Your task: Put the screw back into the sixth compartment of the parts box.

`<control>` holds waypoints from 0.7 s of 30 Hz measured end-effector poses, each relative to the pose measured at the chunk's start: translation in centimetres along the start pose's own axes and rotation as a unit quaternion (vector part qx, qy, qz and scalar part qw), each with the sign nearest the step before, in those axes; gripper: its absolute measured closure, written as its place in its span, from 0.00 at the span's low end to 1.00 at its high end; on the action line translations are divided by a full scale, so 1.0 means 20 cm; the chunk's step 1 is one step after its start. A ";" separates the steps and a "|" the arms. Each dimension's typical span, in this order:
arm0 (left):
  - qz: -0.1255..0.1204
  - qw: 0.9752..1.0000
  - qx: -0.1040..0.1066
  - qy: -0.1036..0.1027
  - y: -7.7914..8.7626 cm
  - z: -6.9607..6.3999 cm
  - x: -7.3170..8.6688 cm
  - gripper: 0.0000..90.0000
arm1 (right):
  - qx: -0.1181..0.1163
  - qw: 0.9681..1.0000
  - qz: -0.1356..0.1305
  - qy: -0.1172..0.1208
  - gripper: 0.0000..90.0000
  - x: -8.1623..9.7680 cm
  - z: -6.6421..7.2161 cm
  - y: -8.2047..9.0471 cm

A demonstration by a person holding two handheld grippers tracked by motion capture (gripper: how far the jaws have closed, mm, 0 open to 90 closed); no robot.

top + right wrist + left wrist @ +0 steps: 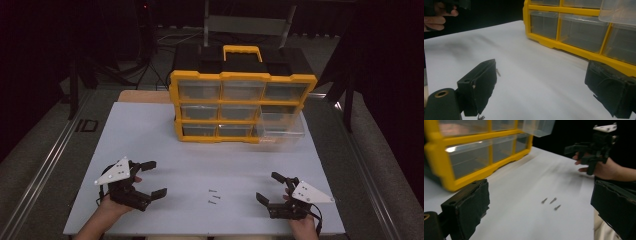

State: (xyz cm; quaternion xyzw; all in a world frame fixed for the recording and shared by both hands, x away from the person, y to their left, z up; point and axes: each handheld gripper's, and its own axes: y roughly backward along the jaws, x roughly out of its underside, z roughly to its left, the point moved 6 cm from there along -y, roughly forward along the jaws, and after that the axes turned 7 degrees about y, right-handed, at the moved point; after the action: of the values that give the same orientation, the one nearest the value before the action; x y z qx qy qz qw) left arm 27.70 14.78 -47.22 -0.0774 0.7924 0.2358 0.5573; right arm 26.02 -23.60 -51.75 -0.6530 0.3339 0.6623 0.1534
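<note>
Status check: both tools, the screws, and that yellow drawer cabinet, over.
Left tool open, right tool open, both empty. Three screws loose on table between them. Cabinet upright, one drawer pulled out. Nothing in the way.

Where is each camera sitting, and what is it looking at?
High view: above the person's side, looking down on the table; both hands with the left hand-held gripper and the right hand-held gripper.
Left gripper view: between its jaws, toward the screws and the other hand.
Right gripper view: between its jaws, toward the yellow drawer box.
All share the box.
</note>
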 end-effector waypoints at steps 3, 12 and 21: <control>0.015 1.000 0.011 -0.017 -0.06 -0.02 -0.03 0.03 | 0.001 1.000 -0.001 -0.001 0.12 0.00 -0.01 0.00; 0.058 0.997 0.038 -0.046 -0.23 -0.06 -0.08 0.07 | -0.005 1.000 0.000 0.001 0.12 0.00 0.00 0.00; 0.093 0.991 0.062 -0.079 -0.38 -0.09 -0.08 0.17 | -0.009 1.000 -0.001 -0.001 0.12 0.00 0.00 0.00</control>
State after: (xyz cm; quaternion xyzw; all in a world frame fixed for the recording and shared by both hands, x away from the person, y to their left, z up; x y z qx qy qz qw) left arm 29.78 7.12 -47.41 0.0499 0.7629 0.2420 0.5975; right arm 25.94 -23.52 -51.70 -0.6542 0.3274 0.6653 0.1488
